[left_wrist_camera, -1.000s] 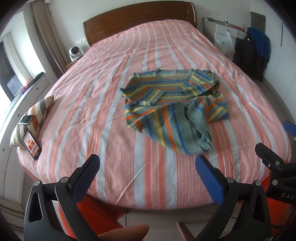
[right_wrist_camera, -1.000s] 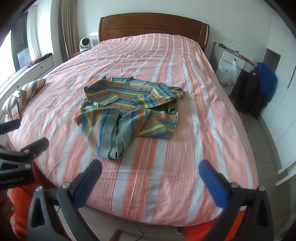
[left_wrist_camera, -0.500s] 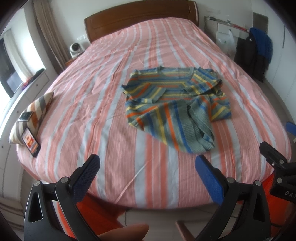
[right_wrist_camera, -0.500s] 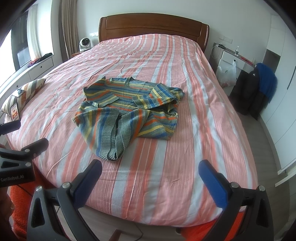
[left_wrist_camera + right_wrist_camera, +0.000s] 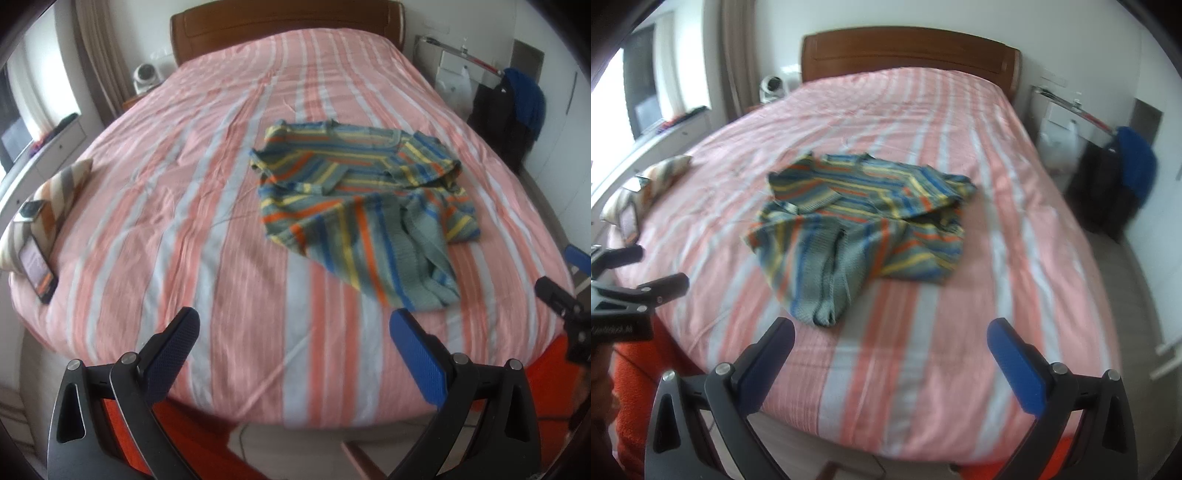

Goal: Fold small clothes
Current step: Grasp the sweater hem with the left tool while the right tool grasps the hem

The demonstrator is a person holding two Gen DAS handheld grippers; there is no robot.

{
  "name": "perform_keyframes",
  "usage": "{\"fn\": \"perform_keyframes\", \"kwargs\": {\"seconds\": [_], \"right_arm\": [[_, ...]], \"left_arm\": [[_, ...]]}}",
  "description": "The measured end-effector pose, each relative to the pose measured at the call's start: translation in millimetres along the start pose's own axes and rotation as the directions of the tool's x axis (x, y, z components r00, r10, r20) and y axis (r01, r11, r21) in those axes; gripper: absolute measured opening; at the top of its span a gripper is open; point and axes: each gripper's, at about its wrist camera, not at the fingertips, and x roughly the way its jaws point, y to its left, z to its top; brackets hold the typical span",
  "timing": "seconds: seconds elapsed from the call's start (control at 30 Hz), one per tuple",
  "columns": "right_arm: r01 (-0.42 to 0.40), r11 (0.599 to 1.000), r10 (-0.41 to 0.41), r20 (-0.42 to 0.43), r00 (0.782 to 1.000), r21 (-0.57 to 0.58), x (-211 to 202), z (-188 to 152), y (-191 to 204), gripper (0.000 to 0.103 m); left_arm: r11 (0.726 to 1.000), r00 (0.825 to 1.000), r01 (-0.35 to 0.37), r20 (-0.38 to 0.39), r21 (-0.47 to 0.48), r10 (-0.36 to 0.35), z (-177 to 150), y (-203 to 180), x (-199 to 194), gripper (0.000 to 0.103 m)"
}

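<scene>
Left wrist view: I hold both grippers off the foot of the bed [image 5: 229, 206], nothing picked up.

The striped sweater [image 5: 365, 206] lies rumpled mid-bed, one sleeve trailing toward the foot edge, unfolded. I judge it laid there for reach. Left gripper [image 5: 295, 354] and right gripper [image 5: 892, 358] are spread wide, empty.

A wide bed [image 5: 229, 206] with a pink, orange and white striped cover fills the room, its brown wooden headboard [image 5: 908, 51] against a white wall. Daylight enters through a window [image 5: 613, 110] on the left. Dark and blue clothes [image 5: 517, 110] hang at right.
</scene>
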Motion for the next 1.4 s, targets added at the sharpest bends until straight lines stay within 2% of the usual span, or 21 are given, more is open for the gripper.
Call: {"fn": "perform_keyframes", "kwargs": {"seconds": [0.1, 0.2, 0.3, 0.33, 0.37, 0.4, 0.43, 0.47, 0.53, 0.67, 0.8, 0.9, 0.93, 0.97, 1.0, 1.03, 1.07, 1.1, 1.27, 1.33, 1.4], "right_arm": [[-0.019, 1.000, 0.019, -0.026, 0.999, 0.001, 31.5, 7.9, -12.6, 0.103], [-0.107, 0.994, 0.106, -0.050, 0.993, -0.025, 72.0, 27.9, -11.2, 0.103], [-0.205, 0.977, 0.194, -0.161, 0.968, -0.055, 129.4, 45.1, 3.2, 0.102], [-0.226, 0.972, 0.209, -0.203, 0.956, -0.064, 146.5, 45.7, 8.9, 0.101], [-0.257, 0.963, 0.229, -0.263, 0.937, -0.076, 167.3, 45.4, 15.3, 0.082], [-0.289, 0.954, 0.251, -0.318, 0.914, -0.076, 185.7, 43.6, 19.9, 0.060], [-0.284, 0.956, 0.247, -0.331, 0.911, -0.069, 192.3, 42.6, 19.0, 0.025], [-0.261, 0.964, 0.231, -0.313, 0.921, -0.056, 191.3, 42.4, 15.0, 0.017], [-0.292, 0.956, 0.284, -0.258, 0.923, 0.007, 170.7, 39.4, 2.4, 0.011], [-0.324, 0.946, 0.323, -0.189, 0.927, 0.030, 95.6, 8.6, -21.3, 0.007], [-0.290, 0.954, 0.301, -0.224, 0.927, 0.082, 35.0, -62.9, -41.8, 0.007], [-0.205, 0.968, 0.242, -0.310, 0.919, 0.147, 28.8, -116.2, -53.5, 0.008], [-0.185, 0.968, 0.231, -0.322, 0.918, 0.167, 31.3, -122.4, -56.6, 0.011], [-0.163, 0.971, 0.214, -0.324, 0.922, 0.176, 32.9, -125.3, -59.7, 0.021], [-0.144, 0.976, 0.189, -0.308, 0.932, 0.164, 36.3, -119.0, -60.9, 0.030], [-0.132, 0.981, 0.170, -0.290, 0.942, 0.146, 39.9, -108.8, -60.3, 0.050], [-0.125, 0.985, 0.152, -0.253, 0.955, 0.121, 43.2, -93.4, -57.1, 0.064], [-0.135, 0.987, 0.149, -0.193, 0.970, 0.084, 46.5, -69.8, -51.3, 0.068], [-0.134, 0.982, 0.120, -0.110, 0.987, -0.136, 114.1, 27.0, -5.4, 0.072], [-0.117, 0.970, 0.088, -0.141, 0.986, -0.212, 160.5, 49.3, 14.9, 0.072], [-0.172, 0.949, 0.111, -0.231, 0.967, -0.265, 208.3, 54.3, 28.9, 0.070]], "left_arm": [[0.997, 1.000, 0.017, 0.018, 0.079, -0.019, 16.2, -1.1, 33.8, 0.102], [0.981, 0.997, 0.070, 0.029, 0.180, -0.077, 38.0, -14.3, 66.4, 0.102], [0.950, 0.998, 0.057, -0.012, 0.307, -0.056, 53.7, -33.4, 110.2, 0.101], [0.939, 0.998, 0.067, -0.043, 0.337, -0.056, 51.9, -36.3, 122.3, 0.089], [0.931, 0.995, 0.085, -0.071, 0.356, -0.064, 50.5, -39.0, 130.9, 0.076], [0.925, 0.990, 0.114, -0.117, 0.363, -0.076, 48.1, -39.8, 138.7, 0.036], [0.922, 0.978, 0.159, -0.183, 0.353, -0.099, 41.6, -36.4, 144.5, 0.002], [0.919, 0.969, 0.207, -0.203, 0.337, -0.143, 36.2, -32.5, 141.2, 0.006], [0.910, 0.968, 0.244, -0.143, 0.335, -0.207, 26.5, -23.0, 117.9, 0.003], [0.897, 0.943, 0.333, -0.097, 0.292, -0.318, -10.9, 30.4, 42.4, 0.002], [0.926, 0.965, 0.257, -0.120, 0.276, -0.232, -63.5, 80.6, -7.4, 0.003], [0.953, 0.964, 0.222, -0.191, 0.208, -0.183, -98.3, 110.2, -31.5, 0.004], [0.956, 0.964, 0.218, -0.197, 0.195, -0.179, -100.0, 110.9, -32.0, 0.012], [0.958, 0.961, 0.227, -0.198, 0.174, -0.191, -101.3, 111.2, -38.0, 0.018], [0.959, 0.960, 0.241, -0.185, 0.147, -0.212, -100.8, 112.7, -47.5, 0.039], [0.961, 0.961, 0.241, -0.171, 0.132, -0.218, -95.9, 113.5, -47.7, 0.066], [0.966, 0.965, 0.235, -0.144, 0.109, -0.218, -89.8, 112.0, -49.4, 0.076], [0.970, 0.969, 0.229, -0.119, 0.079, -0.218, -87.6, 109.7, -54.4, 0.084], [0.990, 0.977, 0.122, -0.186, 0.067, -0.108, -87.8, 81.6, -18.9, 0.085], [0.993, 0.970, 0.077, -0.237, 0.094, -0.052, -97.5, 66.8, 5.2, 0.081], [0.993, 0.971, 0.047, -0.238, 0.108, -0.020, -108.6, 60.4, 11.1, 0.080]]}}
